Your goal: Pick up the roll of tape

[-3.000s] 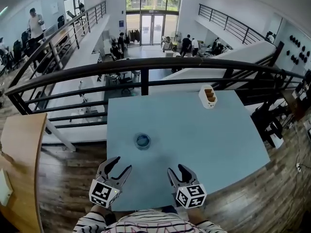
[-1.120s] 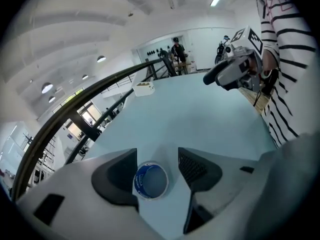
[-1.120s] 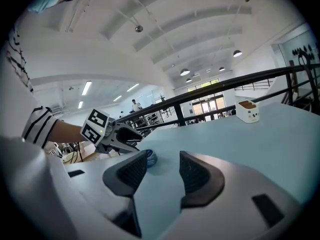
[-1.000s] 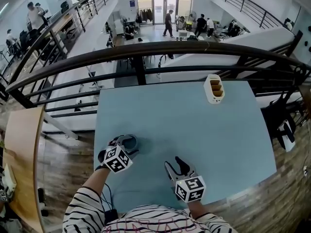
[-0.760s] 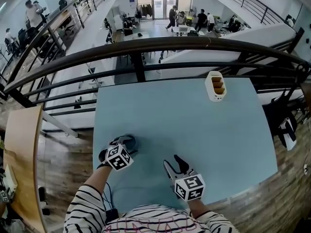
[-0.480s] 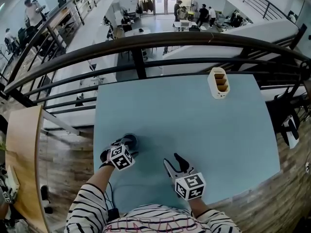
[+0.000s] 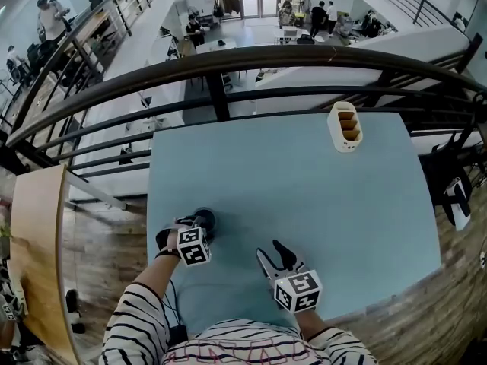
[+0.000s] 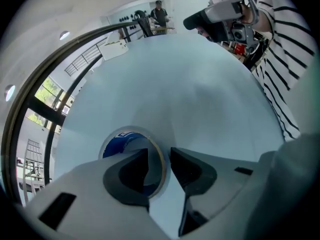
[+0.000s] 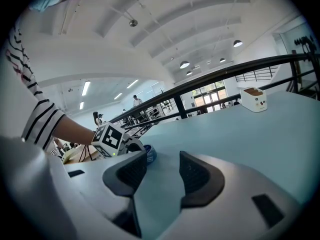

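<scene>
The roll of tape [image 7: 205, 218] lies flat on the pale blue table [image 7: 304, 188], left of the middle and near the front. It is a blue ring with a tan rim [image 8: 120, 140]. My left gripper [image 7: 201, 228] points steeply down onto it. One jaw sits inside the ring and the other outside, so the ring's wall lies between them. The jaws are closing, and thin gaps still show beside the wall in the left gripper view [image 8: 160, 156]. My right gripper [image 7: 275, 254] hovers open and holds nothing, to the right of the roll [image 9: 149, 154].
A white holder with brown compartments [image 7: 345, 126] stands at the table's far right. A dark railing [image 7: 228, 63] runs along the far edge, with a drop to a lower floor behind it. A wooden counter [image 7: 34, 226] is at the left.
My left gripper has sunk onto the tape roll and tipped more steeply downward. The right gripper has hardly moved.
</scene>
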A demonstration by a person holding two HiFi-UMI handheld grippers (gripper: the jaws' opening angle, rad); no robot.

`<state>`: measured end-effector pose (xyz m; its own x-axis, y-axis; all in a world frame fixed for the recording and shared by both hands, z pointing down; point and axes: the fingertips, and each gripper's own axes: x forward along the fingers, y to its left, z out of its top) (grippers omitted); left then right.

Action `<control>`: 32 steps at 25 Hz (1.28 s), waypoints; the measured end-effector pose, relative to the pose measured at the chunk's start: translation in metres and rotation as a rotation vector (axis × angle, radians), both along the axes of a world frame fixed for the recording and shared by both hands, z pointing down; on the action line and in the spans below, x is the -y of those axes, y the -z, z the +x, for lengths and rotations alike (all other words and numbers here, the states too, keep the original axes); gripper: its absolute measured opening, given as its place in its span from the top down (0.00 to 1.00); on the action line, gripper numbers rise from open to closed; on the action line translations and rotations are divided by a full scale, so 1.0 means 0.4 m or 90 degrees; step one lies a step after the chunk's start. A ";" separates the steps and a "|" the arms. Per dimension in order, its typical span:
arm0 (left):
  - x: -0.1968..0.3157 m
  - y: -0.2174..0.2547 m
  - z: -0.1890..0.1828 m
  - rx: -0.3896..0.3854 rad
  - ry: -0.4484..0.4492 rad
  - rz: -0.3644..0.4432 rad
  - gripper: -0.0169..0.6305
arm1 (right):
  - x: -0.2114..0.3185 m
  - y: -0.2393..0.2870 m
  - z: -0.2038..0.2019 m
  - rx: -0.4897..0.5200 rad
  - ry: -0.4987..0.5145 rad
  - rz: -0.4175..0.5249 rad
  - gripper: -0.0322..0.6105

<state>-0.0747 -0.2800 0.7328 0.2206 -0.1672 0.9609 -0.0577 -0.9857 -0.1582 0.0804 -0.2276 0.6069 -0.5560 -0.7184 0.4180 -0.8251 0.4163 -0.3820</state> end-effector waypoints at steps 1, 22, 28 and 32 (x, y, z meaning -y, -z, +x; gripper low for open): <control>-0.001 -0.004 -0.001 0.008 -0.011 0.000 0.73 | -0.001 -0.001 0.001 0.000 -0.001 0.000 0.64; -0.024 0.038 0.003 0.023 -0.033 0.043 0.84 | -0.038 0.044 0.002 -0.008 0.000 0.017 0.64; -0.045 0.112 0.020 -0.034 0.004 0.088 0.84 | -0.088 0.075 -0.007 -0.015 -0.001 0.030 0.64; -0.068 0.176 0.035 -0.081 0.023 0.121 0.84 | -0.121 0.106 -0.010 -0.018 -0.008 0.042 0.64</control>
